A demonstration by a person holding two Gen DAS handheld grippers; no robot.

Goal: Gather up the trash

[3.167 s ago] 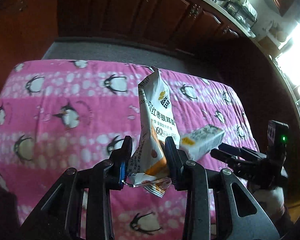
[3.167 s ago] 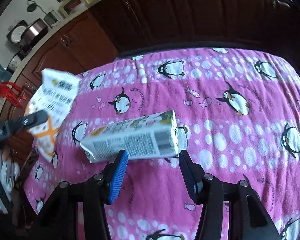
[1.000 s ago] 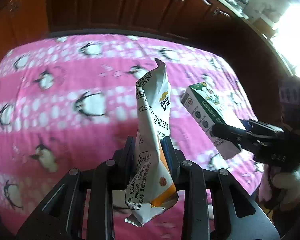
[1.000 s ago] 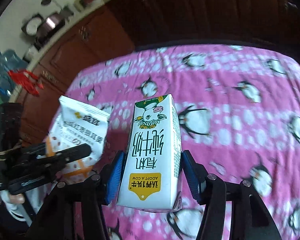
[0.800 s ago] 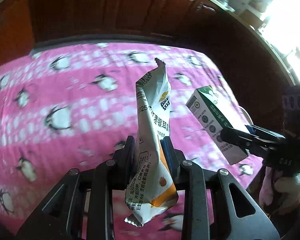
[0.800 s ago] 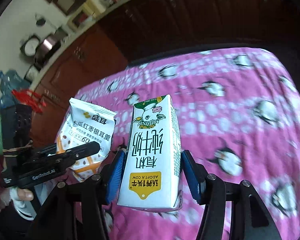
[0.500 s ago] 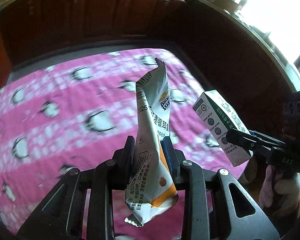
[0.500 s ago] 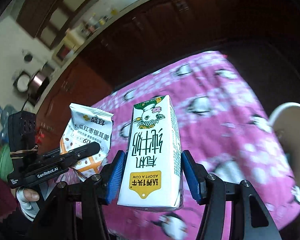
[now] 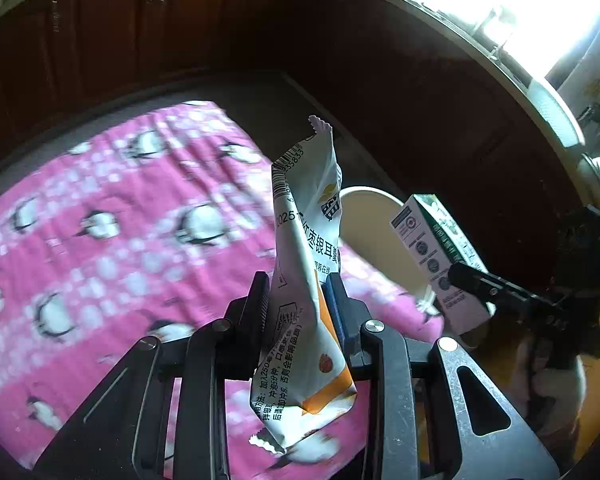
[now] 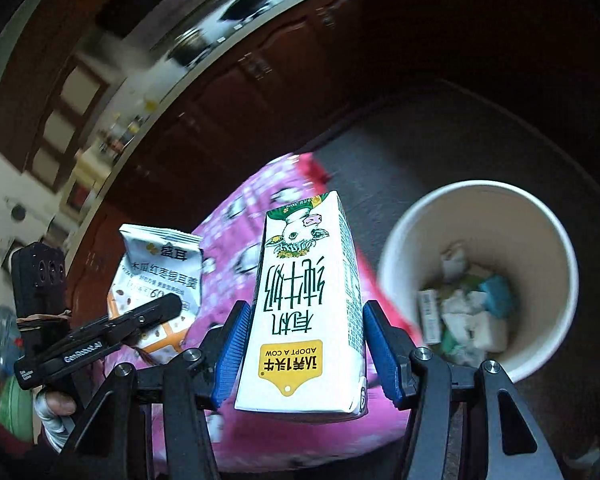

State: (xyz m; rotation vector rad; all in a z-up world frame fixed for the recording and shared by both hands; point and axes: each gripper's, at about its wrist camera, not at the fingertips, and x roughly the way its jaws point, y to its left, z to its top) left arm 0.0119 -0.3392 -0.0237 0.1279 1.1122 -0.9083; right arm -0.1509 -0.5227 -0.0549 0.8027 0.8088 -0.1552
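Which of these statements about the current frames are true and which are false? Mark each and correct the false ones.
1. The right claw is shut on the milk carton. True.
2. The left claw is open and holds nothing. False: it is shut on the snack packet.
3. The white bin already has trash in it. True.
4. The milk carton lies flat on the penguin tablecloth. False: it is held up off the cloth, its print upside down in the right wrist view.
5. The bin stands in the middle of the tablecloth. False: it sits past the cloth's edge.
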